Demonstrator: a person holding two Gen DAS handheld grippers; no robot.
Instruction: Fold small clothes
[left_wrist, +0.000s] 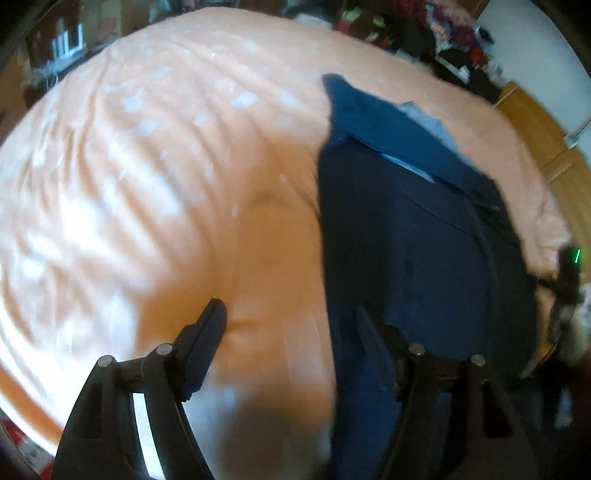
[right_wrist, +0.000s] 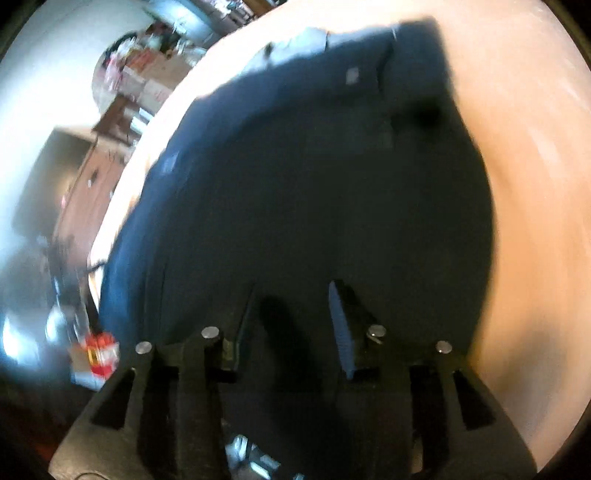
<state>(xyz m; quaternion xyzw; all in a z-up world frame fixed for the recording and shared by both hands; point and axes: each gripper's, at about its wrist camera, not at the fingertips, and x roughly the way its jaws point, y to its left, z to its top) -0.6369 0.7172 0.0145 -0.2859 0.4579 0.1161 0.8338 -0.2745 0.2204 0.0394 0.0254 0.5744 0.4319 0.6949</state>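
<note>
Both grippers' fingers spread open over navy garment (left_wrist: 406, 240) w/ unreadable label, on peach bedsheet (left_wrist: 166, 184).

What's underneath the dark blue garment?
The dark blue garment lies on the peach bedsheet, which shows all around it. Anything else beneath it is covered.
</note>
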